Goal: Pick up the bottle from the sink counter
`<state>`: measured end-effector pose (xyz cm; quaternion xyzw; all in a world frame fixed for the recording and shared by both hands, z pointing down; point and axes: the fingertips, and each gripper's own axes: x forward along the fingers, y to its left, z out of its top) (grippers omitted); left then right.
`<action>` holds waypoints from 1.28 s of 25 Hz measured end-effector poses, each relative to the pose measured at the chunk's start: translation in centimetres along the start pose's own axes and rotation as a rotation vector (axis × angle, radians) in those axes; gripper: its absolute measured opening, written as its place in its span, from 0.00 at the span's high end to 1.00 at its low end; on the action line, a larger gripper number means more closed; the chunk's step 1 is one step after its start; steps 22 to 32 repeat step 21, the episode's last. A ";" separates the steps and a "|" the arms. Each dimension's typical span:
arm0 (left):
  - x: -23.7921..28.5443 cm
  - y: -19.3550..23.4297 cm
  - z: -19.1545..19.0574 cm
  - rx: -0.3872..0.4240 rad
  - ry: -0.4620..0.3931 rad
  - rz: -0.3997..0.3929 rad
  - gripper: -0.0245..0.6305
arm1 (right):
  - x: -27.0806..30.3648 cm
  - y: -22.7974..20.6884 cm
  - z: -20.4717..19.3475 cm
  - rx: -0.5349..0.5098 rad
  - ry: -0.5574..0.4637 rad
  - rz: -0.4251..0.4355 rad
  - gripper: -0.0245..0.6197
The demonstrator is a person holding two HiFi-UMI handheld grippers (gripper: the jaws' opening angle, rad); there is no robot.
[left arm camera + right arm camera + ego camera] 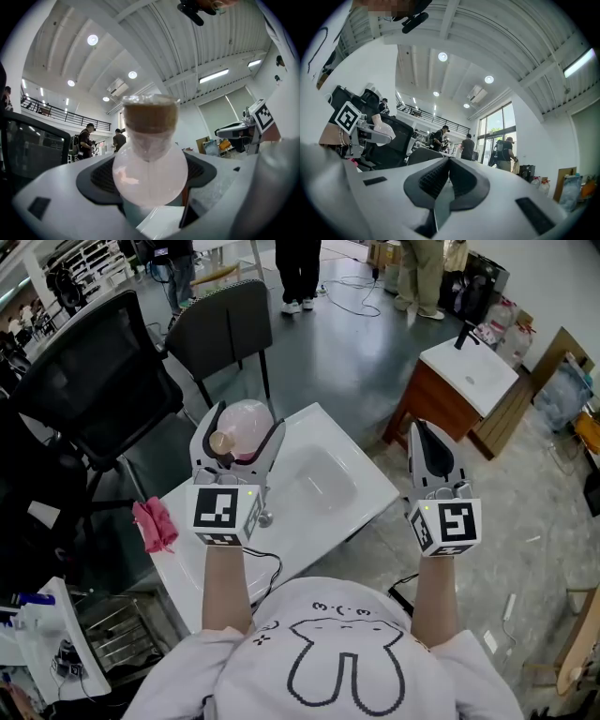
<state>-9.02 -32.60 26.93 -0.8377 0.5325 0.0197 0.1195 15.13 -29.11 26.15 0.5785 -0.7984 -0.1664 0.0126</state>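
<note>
left gripper [249, 418] held up, tilted skyward, clamped on bottle [246, 427] | bottle neck up, near upright | right gripper [420, 427] level, shut, empty

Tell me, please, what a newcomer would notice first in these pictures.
A round pink bottle with a brown stopper sits clamped in the left gripper over the sink counter. The right gripper hangs shut and empty off the counter's right, and a pink cloth lies at its left end.
</note>
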 end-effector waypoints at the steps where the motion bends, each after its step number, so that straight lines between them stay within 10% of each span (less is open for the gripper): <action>1: 0.0 0.0 0.1 0.002 -0.001 0.001 0.35 | -0.1 0.0 0.0 -0.002 0.000 0.001 0.92; 32: 0.7 -0.4 0.7 0.037 0.005 0.016 0.35 | -0.3 -0.8 -0.3 -0.006 0.005 0.011 0.92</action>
